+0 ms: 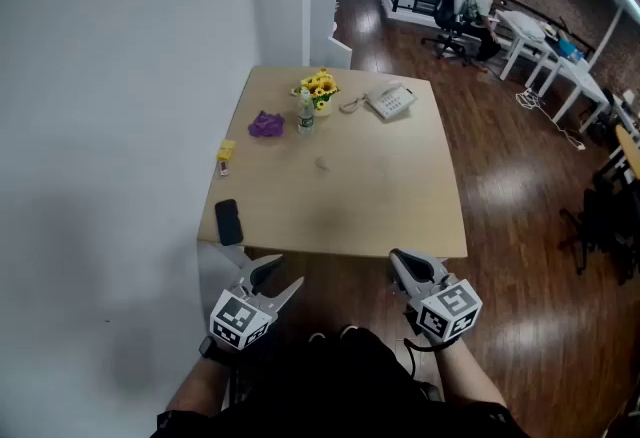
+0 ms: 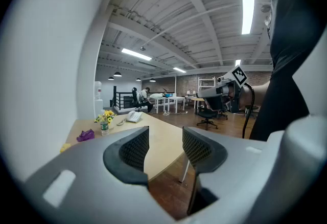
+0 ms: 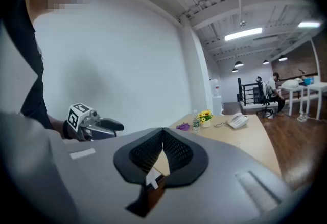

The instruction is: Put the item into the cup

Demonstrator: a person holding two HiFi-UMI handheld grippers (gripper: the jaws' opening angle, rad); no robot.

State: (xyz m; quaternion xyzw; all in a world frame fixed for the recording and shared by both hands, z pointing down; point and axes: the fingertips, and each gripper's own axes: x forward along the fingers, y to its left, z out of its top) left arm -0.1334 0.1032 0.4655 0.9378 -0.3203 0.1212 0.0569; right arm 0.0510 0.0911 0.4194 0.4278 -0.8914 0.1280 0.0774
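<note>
The wooden table stands ahead of me. On its far left lies a crumpled purple item, also in the left gripper view. A small clear thing, perhaps a cup, sits near the table's middle. My left gripper hangs short of the table's near edge, open with nothing between its jaws. My right gripper is level with it on the right, shut on nothing. Both are far from the items.
A water bottle, a pot of sunflowers and a desk telephone stand at the table's far end. A yellow item and a black phone lie by the left edge. A white wall runs along the left; desks and chairs stand at the far right.
</note>
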